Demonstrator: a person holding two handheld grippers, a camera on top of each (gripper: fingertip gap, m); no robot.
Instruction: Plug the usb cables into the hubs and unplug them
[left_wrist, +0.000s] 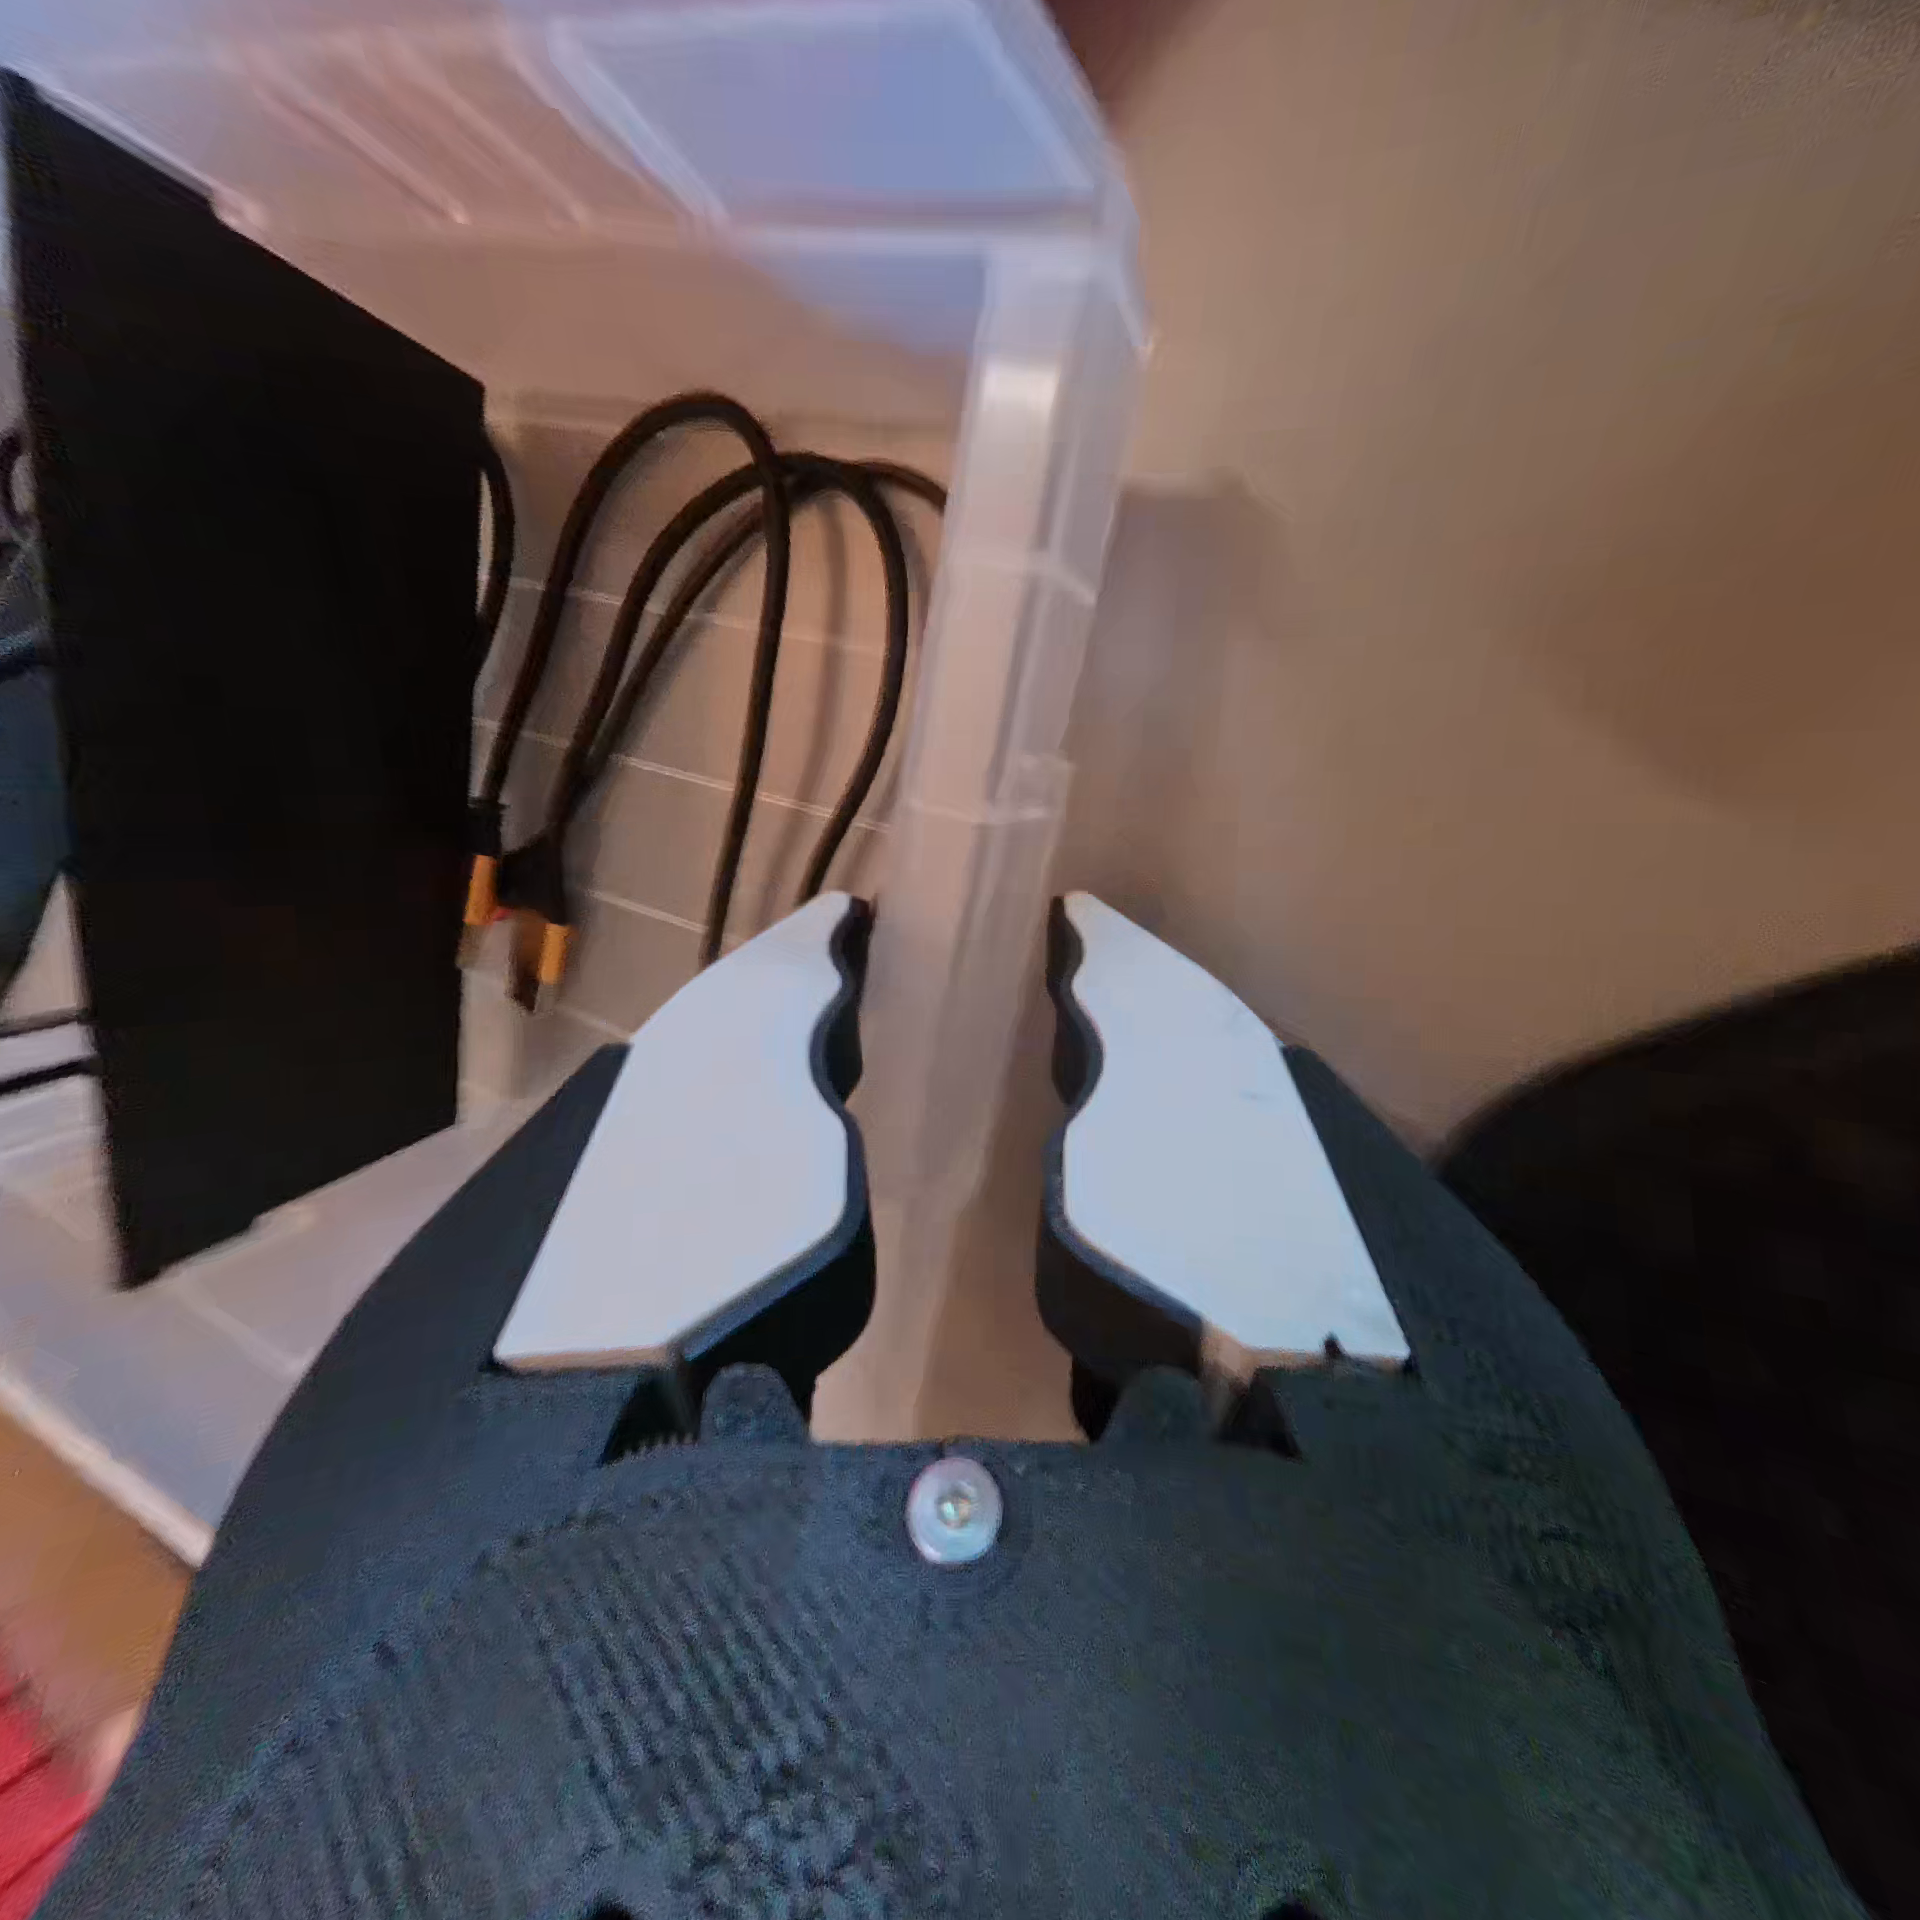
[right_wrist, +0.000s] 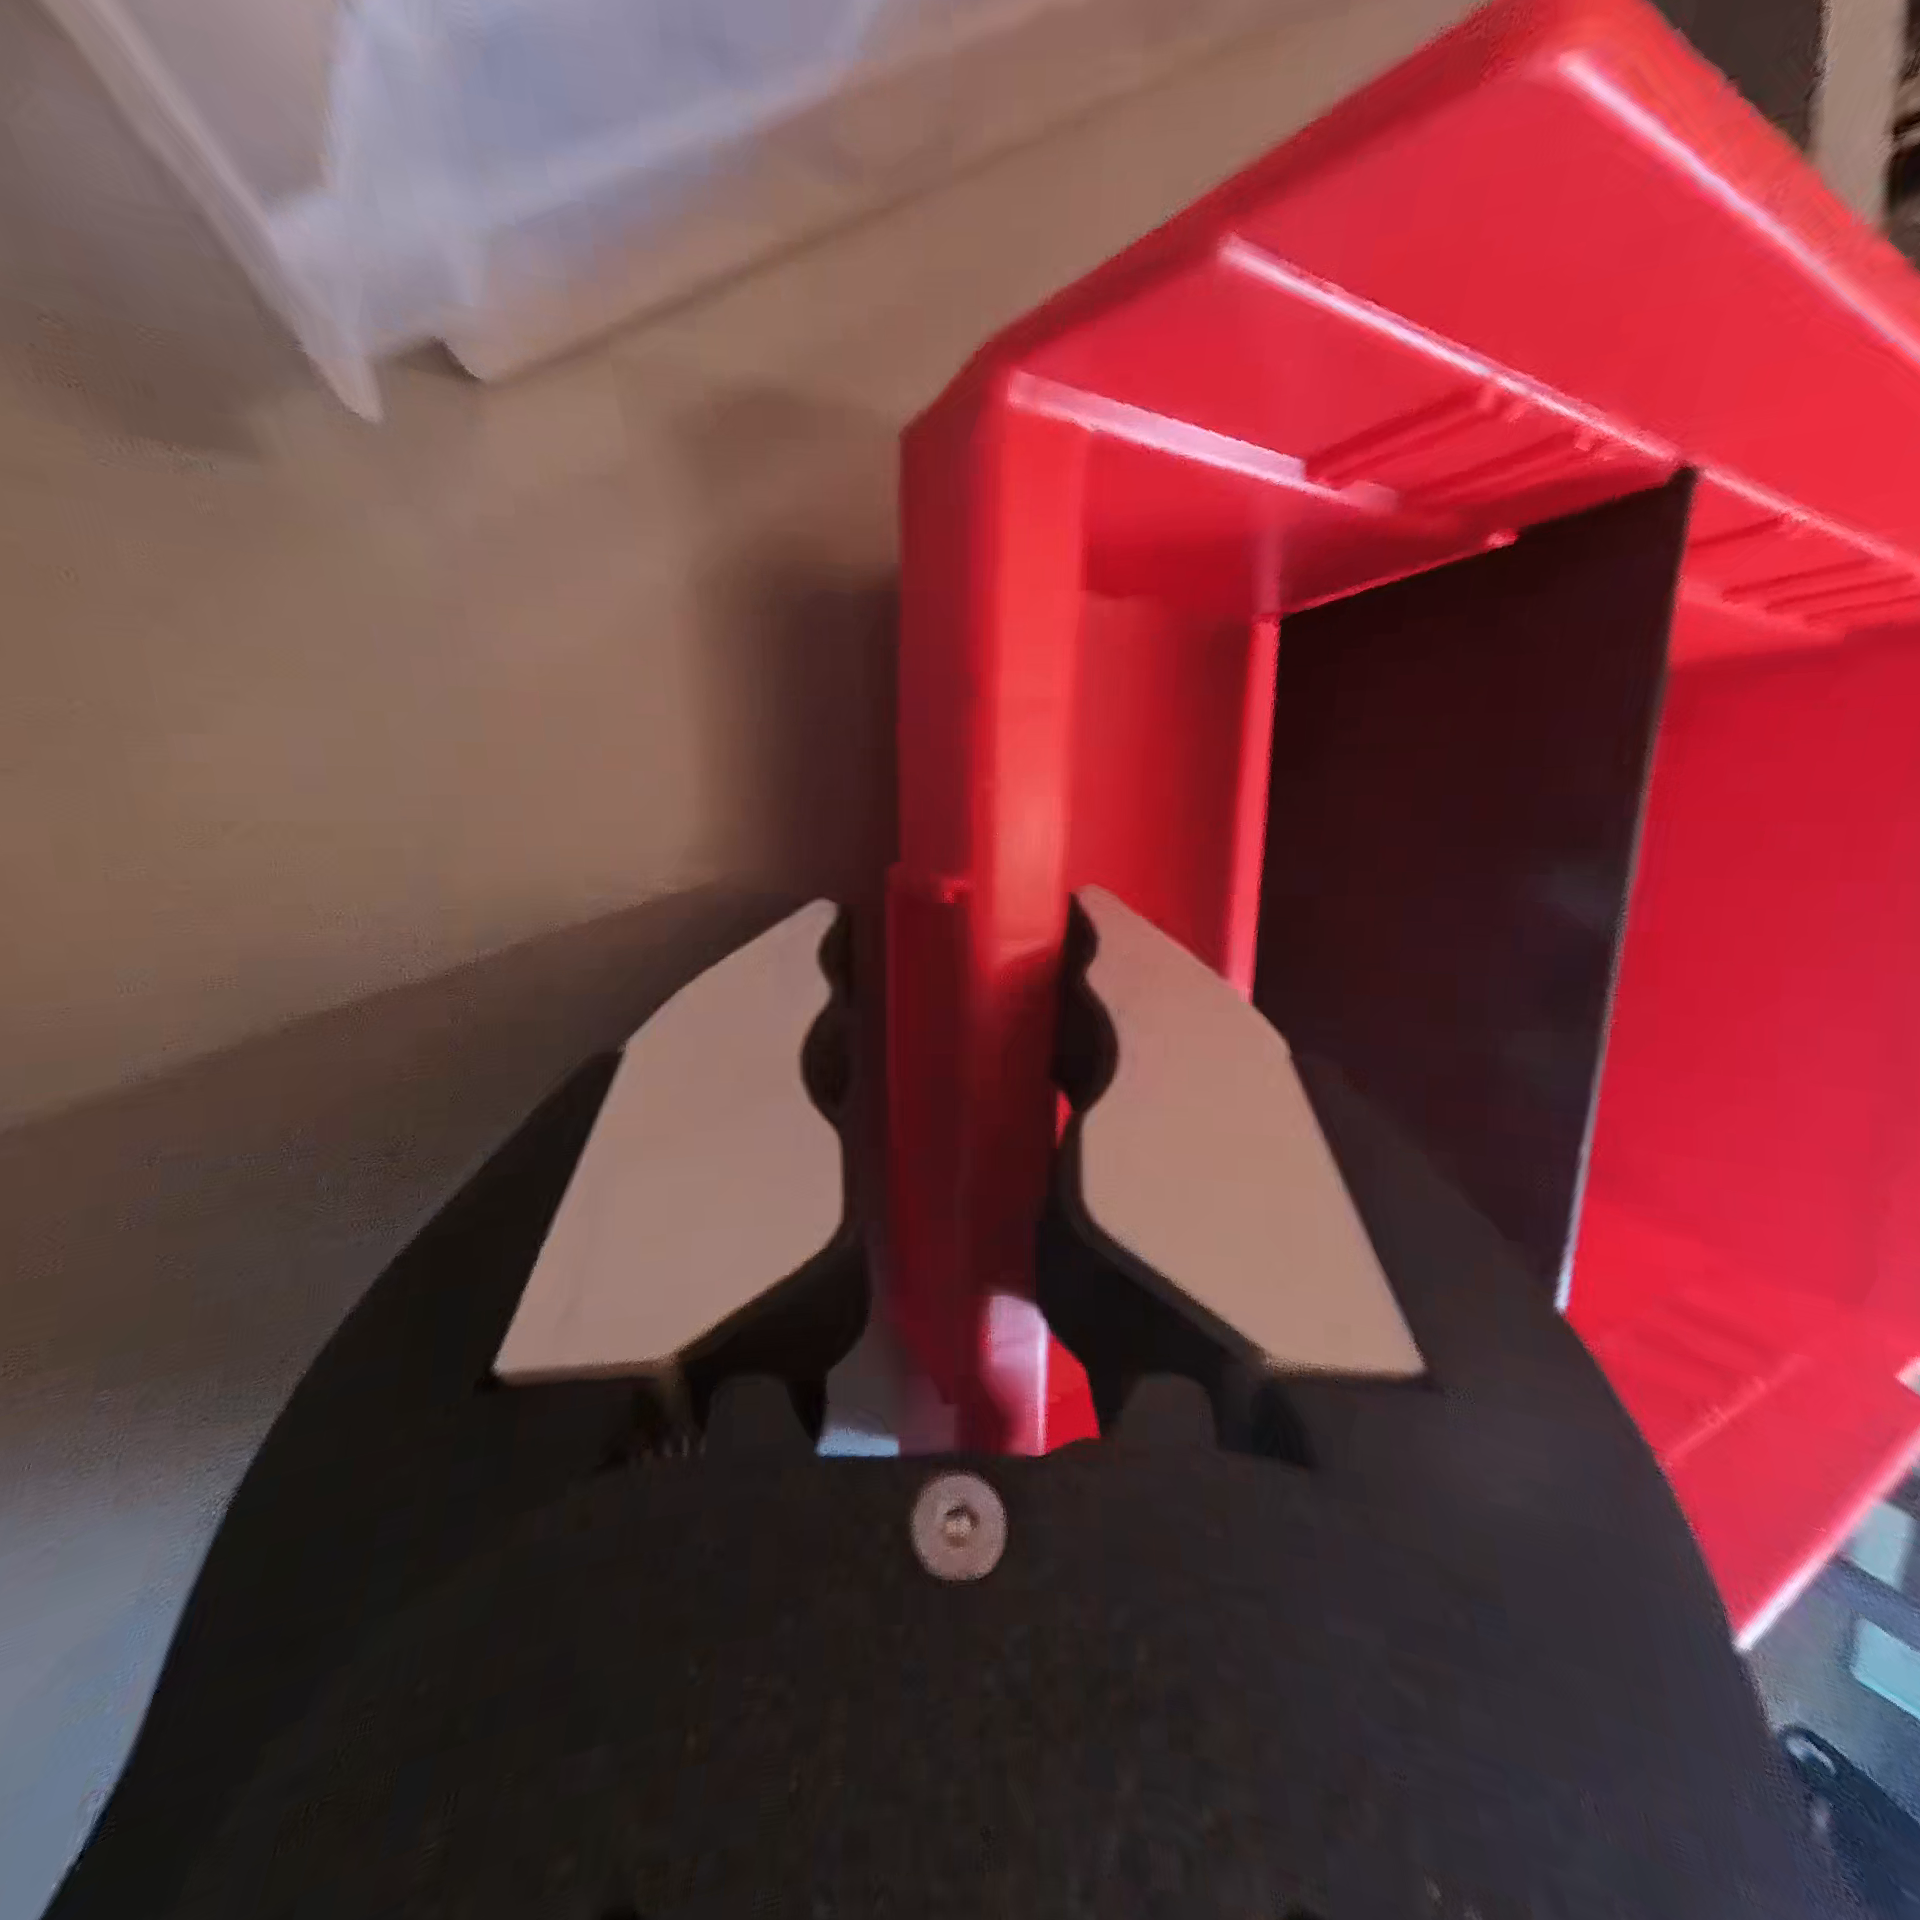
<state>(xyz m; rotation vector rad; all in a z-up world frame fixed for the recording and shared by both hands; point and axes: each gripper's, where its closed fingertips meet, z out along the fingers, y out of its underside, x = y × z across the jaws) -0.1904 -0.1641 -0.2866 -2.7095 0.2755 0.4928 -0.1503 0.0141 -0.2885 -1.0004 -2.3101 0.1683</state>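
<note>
My left gripper (left_wrist: 961, 914) straddles the corner wall of a clear plastic bin (left_wrist: 1029, 468), and its jaws are closed onto that wall. Inside the bin lie black USB cables (left_wrist: 727, 582) with orange plugs (left_wrist: 551, 951), next to a black divider panel (left_wrist: 249, 727). My right gripper (right_wrist: 961, 920) is closed on the corner wall of a red plastic bin (right_wrist: 1455, 312), which also holds a black panel (right_wrist: 1455, 883). I see nothing else inside the red bin. No hub is in view. Both views are blurred.
A beige surface (right_wrist: 416, 675) lies behind both bins. The clear bin also shows at the upper left of the right wrist view (right_wrist: 468, 156). A dark rounded object (left_wrist: 1714, 1351) sits at the right of the left wrist view. Something red (left_wrist: 31, 1766) shows at its bottom left corner. My hands' fingertips stand some 20 centimetres from each other.
</note>
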